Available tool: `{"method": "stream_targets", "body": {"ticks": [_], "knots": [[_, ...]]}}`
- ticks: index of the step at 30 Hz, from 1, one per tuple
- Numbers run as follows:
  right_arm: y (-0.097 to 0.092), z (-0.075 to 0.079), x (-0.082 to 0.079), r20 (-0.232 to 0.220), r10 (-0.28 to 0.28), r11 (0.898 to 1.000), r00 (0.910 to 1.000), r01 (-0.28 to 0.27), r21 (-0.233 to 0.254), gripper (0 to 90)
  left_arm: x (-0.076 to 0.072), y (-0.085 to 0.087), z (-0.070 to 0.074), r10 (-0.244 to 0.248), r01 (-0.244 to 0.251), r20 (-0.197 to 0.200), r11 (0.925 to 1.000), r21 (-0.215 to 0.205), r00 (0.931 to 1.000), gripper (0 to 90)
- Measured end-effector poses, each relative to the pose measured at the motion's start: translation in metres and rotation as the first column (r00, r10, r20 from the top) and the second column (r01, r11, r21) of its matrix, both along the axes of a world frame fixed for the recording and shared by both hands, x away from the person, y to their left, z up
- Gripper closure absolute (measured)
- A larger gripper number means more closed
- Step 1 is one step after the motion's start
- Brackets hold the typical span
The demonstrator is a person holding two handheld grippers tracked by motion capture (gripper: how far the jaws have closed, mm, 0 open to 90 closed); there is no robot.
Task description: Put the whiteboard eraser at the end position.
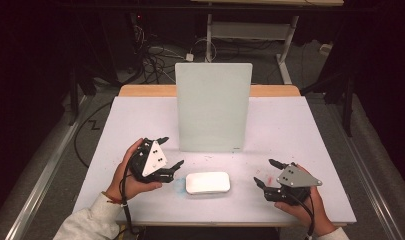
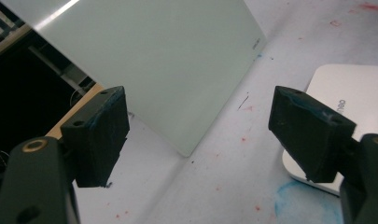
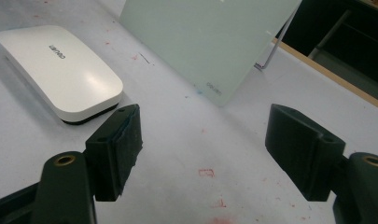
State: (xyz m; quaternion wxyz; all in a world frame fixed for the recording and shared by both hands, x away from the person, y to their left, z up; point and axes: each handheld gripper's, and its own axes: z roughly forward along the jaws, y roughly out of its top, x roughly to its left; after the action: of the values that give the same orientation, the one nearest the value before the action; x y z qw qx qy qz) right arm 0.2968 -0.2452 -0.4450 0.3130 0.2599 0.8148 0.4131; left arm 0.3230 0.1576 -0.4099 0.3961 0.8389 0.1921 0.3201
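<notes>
Left hand-held gripper (image 1: 171, 152) released, jaws spread wide, resting on tabletop (image 1: 290, 125) just left of white box (image 1: 207, 182), apparently staged for a grab. Box flat on tabletop centre-front, between both tools: smooth glossy plastic, rounded corners, dark base. Behind it, pale frosted board (image 1: 213, 106) propped upright, matte, rectangular. Right hand-held gripper (image 1: 268, 173) likewise released, near box's right, empty.

Dim room: grey floor (image 1: 50, 150) with tangled cables (image 1: 155, 57) behind the white surface (image 1: 290, 130) (wooden far edge); a second desk's white metal legs (image 1: 287, 45) stand beyond, against darkness
</notes>
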Motion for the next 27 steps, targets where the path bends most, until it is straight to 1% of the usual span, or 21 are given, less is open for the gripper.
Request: {"method": "stream_targets", "body": {"ticks": [4, 6, 7, 10, 13, 16, 19, 21, 24, 27], "knots": [[-0.003, 0.000, -0.001, 0.001, -0.017, 1.000, 0.9999, 0.017, 0.004, 27.6, -0.001, 0.006, -0.006, 0.023, -0.023, 0.001, 0.9997, 0.009, 0.9997, 18.0], [-0.005, 0.000, -0.001, 0.001, -0.026, 1.000, 0.9997, 0.026, 0.005, 27.6, -0.002, 0.009, -0.007, 0.035, -0.036, 0.012, 0.9992, 0.019, 0.9993, 18.0], [-0.005, 0.000, -0.001, 0.003, -0.027, 1.000, 0.9996, 0.027, 0.005, 27.6, -0.003, 0.010, -0.008, 0.039, -0.039, 0.012, 0.9992, 0.009, 0.9992, 17.9], [-0.007, 0.000, -0.003, 0.003, -0.032, 0.999, 0.9995, 0.032, 0.003, 27.6, -0.004, 0.014, -0.010, 0.052, -0.052, 0.021, 0.9986, 0.001, 0.9984, 17.6], [-0.008, 0.000, -0.003, 0.005, -0.037, 0.999, 0.9993, 0.037, 0.004, 27.6, -0.006, 0.018, -0.013, 0.070, -0.070, 0.027, 0.9975, 0.003, 0.9972, 16.9], [-0.009, 0.000, -0.003, 0.006, -0.040, 0.999, 0.9992, 0.040, 0.004, 27.6, -0.008, 0.023, -0.017, 0.083, -0.083, 0.024, 0.9965, 0.007, 0.9963, 16.6], [-0.010, 0.000, -0.004, 0.006, -0.044, 0.999, 0.9990, 0.044, 0.005, 27.6, -0.010, 0.029, -0.023, 0.108, -0.108, 0.029, 0.9939, 0.019, 0.9937, 16.6], [-0.010, 0.000, -0.004, 0.002, -0.048, 0.999, 0.9988, 0.048, 0.005, 27.6, -0.011, 0.033, -0.026, 0.120, -0.121, 0.027, 0.9925, 0.020, 0.9924, 16.5], [-0.010, -0.001, -0.003, -0.002, -0.048, 0.999, 0.9988, 0.048, 0.001, 27.5, -0.013, 0.041, -0.031, 0.132, -0.132, 0.016, 0.9913, 0.003, 0.9912, 16.5], [-0.012, -0.001, -0.003, -0.002, -0.058, 0.998, 0.9983, 0.058, 0.002, 27.5, -0.016, 0.046, -0.038, 0.142, -0.143, 0.016, 0.9897, 0.015, 0.9897, 16.5]]}}
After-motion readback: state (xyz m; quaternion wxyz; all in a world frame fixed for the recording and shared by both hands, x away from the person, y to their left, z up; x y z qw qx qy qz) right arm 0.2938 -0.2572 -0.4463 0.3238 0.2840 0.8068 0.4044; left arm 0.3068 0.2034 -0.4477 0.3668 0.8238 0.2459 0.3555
